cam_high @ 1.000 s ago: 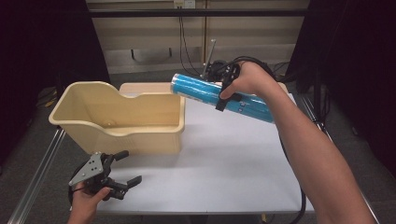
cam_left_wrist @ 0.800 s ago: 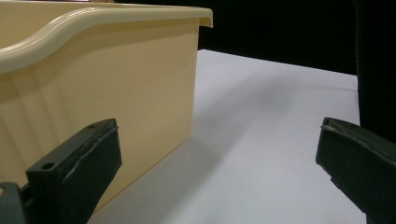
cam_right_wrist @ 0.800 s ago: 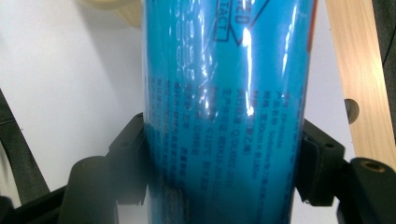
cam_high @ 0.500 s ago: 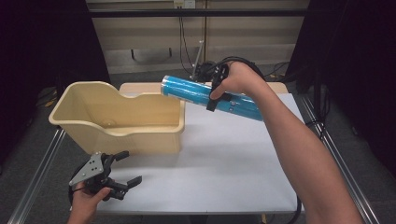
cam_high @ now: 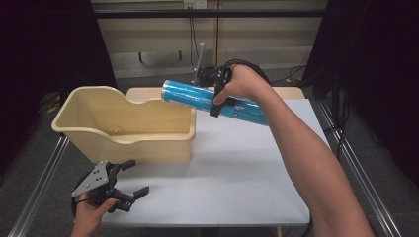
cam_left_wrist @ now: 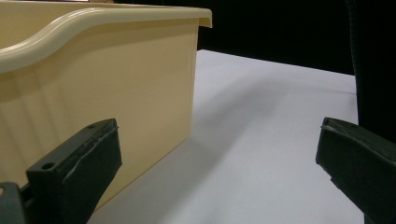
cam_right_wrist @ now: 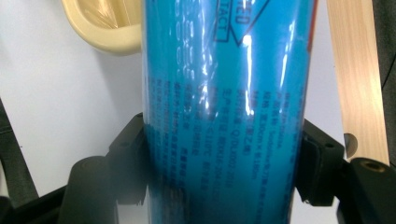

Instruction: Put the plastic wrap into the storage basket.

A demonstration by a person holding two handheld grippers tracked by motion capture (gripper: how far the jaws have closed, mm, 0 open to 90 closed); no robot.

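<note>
Tube held in the air over the bin's right rim.
Right gripper clamps the blue tube at its middle, tilted, its left end above the cream bin's corner; the bin's visible inside looks bare. Left gripper rests open by the table's near-left edge.

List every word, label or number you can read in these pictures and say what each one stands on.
"TACT": letters inside an outlined arrow-like box on the blue tube, seen upside down in the right gripper view; the word's start is cut off.
"ED": red letters beside it on the same tube, also partial.
Columns of small dark print lower on the tube: too blurred to read.
The beige bin carries no text.
</note>
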